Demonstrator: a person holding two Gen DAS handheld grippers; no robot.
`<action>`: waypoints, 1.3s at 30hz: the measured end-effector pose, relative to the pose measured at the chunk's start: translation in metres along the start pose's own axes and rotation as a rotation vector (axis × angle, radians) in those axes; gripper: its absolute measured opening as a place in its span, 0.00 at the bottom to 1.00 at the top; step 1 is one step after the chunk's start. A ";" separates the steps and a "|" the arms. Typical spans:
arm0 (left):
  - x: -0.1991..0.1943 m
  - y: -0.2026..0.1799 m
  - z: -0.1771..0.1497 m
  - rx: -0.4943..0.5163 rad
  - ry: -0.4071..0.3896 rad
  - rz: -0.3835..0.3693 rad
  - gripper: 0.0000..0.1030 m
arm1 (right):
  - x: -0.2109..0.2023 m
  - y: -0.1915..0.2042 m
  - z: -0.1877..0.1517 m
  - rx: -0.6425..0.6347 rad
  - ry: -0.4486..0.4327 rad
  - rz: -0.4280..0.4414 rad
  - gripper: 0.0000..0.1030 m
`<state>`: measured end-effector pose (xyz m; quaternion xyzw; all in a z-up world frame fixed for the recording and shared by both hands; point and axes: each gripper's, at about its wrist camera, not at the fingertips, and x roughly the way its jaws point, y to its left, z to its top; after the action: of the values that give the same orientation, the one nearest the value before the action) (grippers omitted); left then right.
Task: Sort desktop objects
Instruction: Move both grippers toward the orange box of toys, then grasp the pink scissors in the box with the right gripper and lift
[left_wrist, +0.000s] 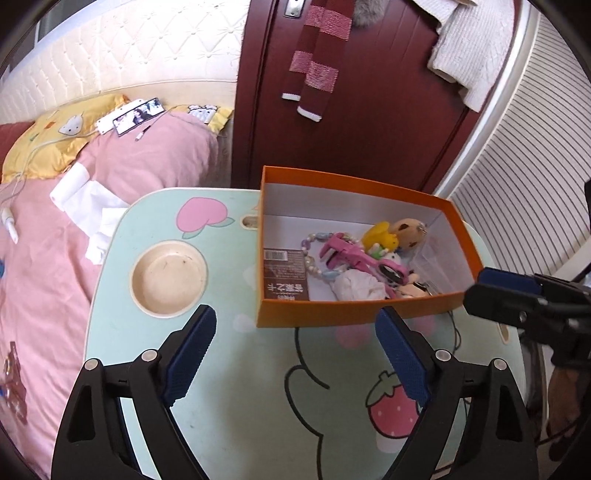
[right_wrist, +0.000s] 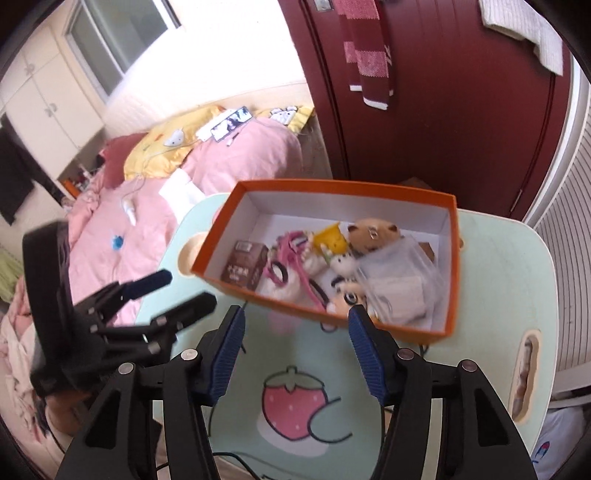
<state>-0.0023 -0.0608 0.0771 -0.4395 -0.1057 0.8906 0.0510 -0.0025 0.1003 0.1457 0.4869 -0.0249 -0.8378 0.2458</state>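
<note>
Both grippers hang empty with their jaws spread: the left gripper (left_wrist: 295, 336) over the near part of the surface (left_wrist: 236, 413), the right gripper (right_wrist: 295, 332) likewise, its fingers parted at the near wall of the box (right_wrist: 236, 286). The box, orange outside and white inside, sits on the far right part of the surface, ahead and to the right of the left gripper and straight ahead of the right one, so the right hand looks nearer to it. Its long axis runs roughly crosswise to both grippers. Inside, crowded toward its right end, lie a brown carton (right_wrist: 245, 266), a bead string (left_wrist: 314, 254), a pink toy (left_wrist: 347, 254), a yellow toy (left_wrist: 380, 236), a brown plush (left_wrist: 408, 229) and a clear bag (right_wrist: 402, 273). The surface outside the box shows only a recessed cup holder (left_wrist: 168, 273) to the left, so the sorting seems about done; any further move would likely turn on the box itself.
</note>
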 end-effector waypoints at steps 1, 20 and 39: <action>0.000 0.004 0.001 -0.020 -0.004 -0.007 0.86 | 0.004 0.000 0.003 0.008 0.015 0.006 0.57; 0.007 0.056 -0.008 -0.167 -0.107 0.079 0.86 | 0.087 0.007 0.065 -0.024 0.204 -0.040 0.57; 0.014 0.065 -0.008 -0.219 -0.088 0.028 0.86 | 0.096 -0.023 0.079 0.005 0.229 0.006 0.11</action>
<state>-0.0043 -0.1205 0.0466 -0.4043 -0.1985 0.8927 -0.0144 -0.1155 0.0636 0.1034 0.5802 -0.0002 -0.7758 0.2481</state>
